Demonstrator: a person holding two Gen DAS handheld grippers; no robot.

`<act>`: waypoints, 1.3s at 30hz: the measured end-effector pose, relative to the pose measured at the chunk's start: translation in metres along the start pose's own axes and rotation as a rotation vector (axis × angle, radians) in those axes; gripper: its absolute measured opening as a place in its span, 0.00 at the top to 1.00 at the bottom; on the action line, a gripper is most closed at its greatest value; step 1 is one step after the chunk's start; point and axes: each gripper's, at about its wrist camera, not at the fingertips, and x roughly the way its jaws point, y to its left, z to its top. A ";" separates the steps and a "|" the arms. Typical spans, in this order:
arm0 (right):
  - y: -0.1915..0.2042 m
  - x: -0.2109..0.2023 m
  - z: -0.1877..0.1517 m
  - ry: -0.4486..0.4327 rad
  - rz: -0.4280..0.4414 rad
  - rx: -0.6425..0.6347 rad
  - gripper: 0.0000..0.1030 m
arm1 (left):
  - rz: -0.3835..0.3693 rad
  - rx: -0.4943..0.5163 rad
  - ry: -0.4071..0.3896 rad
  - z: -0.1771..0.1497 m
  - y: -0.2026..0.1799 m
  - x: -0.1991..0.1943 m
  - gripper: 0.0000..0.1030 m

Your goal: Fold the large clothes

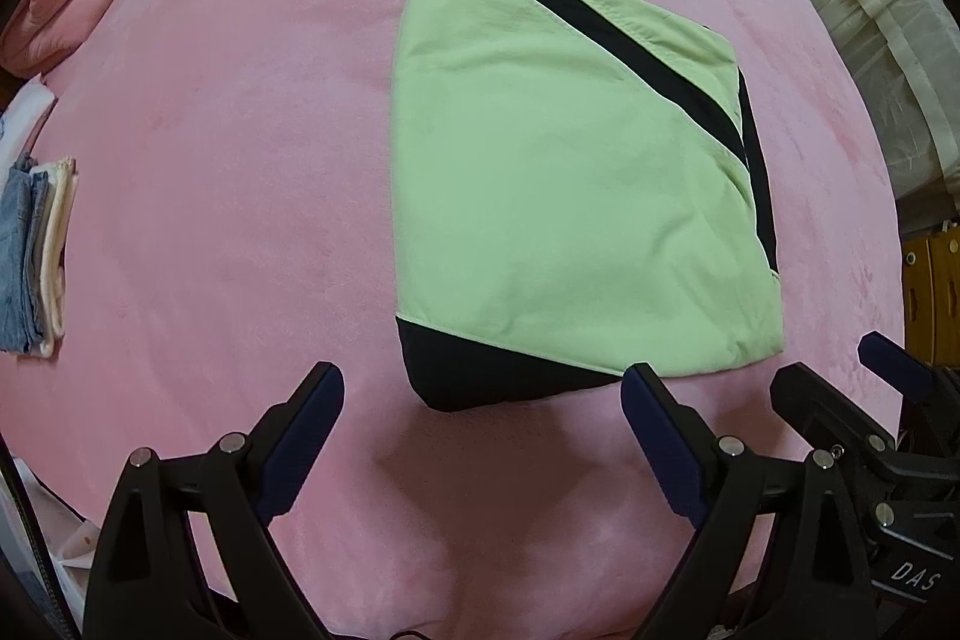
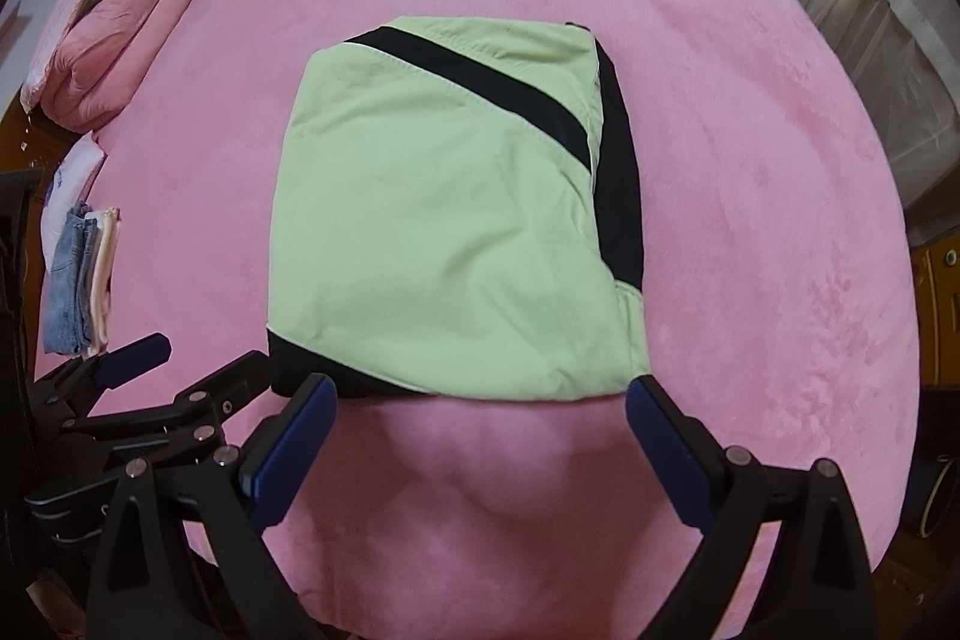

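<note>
A light green garment with black stripes lies folded into a compact block on the pink bed cover. In the right wrist view the same garment fills the middle. My left gripper hangs above the garment's near black corner, open, with nothing between its fingers. My right gripper hovers over the garment's near edge, also open and holding nothing. The right gripper's fingers show at the right edge of the left wrist view, and the left gripper's fingers show at the left of the right wrist view.
A stack of folded clothes, denim and white, lies at the bed's left edge, seen too in the right wrist view. Pink pillows lie at the far left. Sheer curtains hang on the right, with wooden furniture below.
</note>
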 end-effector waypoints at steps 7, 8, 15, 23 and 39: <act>-0.001 -0.001 0.006 -0.003 0.009 0.004 0.05 | 0.012 -0.004 -0.009 0.007 0.000 -0.003 0.10; -0.002 -0.001 0.007 -0.002 0.010 0.008 0.05 | 0.013 -0.007 -0.010 0.008 0.000 -0.003 0.10; -0.010 0.000 0.013 -0.005 0.025 0.029 0.03 | 0.006 -0.024 -0.008 0.014 -0.001 -0.002 0.10; -0.016 0.009 0.017 0.017 0.040 0.043 0.03 | 0.009 -0.027 0.016 0.021 -0.005 0.006 0.10; -0.044 0.084 0.040 0.077 0.012 0.095 0.02 | -0.057 -0.092 0.107 0.050 0.009 0.083 0.10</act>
